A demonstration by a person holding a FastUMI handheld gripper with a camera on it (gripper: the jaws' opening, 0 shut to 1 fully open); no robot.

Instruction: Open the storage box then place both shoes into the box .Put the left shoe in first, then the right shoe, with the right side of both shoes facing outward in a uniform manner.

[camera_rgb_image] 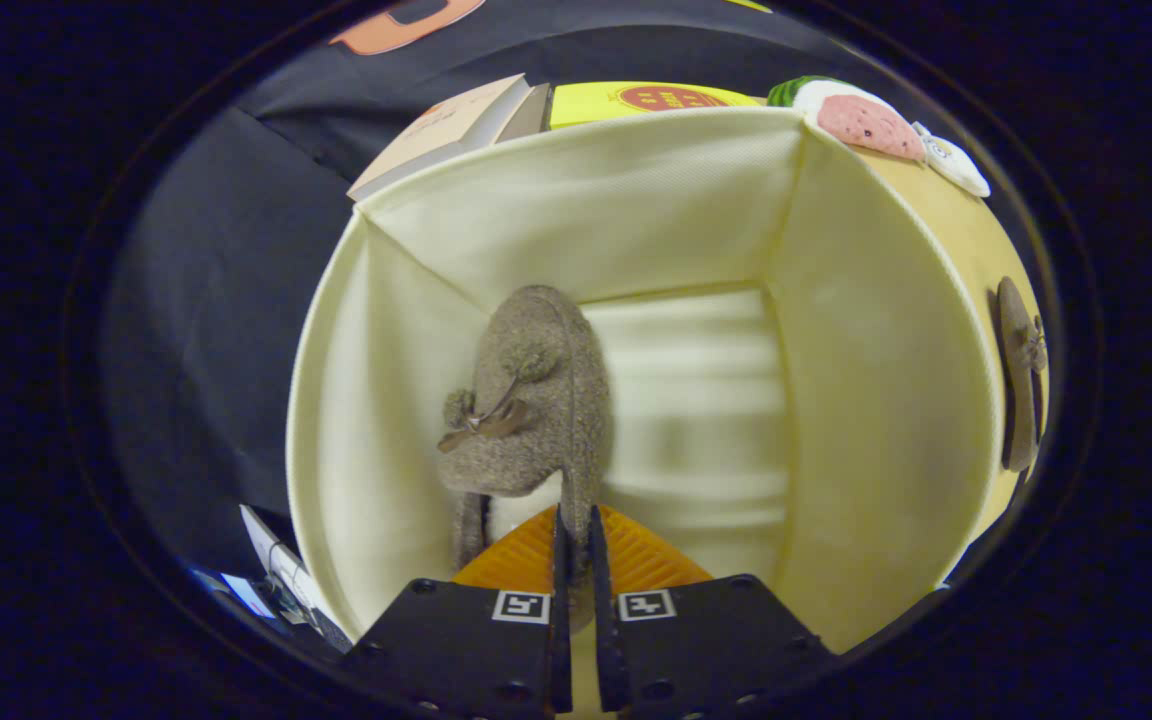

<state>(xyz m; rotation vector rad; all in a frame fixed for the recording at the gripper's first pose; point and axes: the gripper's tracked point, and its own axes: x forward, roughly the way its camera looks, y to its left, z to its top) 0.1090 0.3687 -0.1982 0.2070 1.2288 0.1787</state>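
The gripper [576, 530] is nearly closed, pinching the heel edge of the grey shoe [526, 400] inside the cream storage box [876, 400]. Another shoe [1021, 375] lies outside, books [456, 125] beyond.

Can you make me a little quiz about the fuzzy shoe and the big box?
1. True or false: the cream fabric storage box is open at the top.
2. Which shoe do the gripper's fingers pinch? A: the grey-brown fuzzy shoe with pom-poms inside the box. B: the matching shoe outside the box's wall.
3. Fill in: the pinched shoe sits nearer one side wall, so bare box floor shows ______ it.

Key
1. True.
2. A; both fingers press on its heel edge.
3. Beside.
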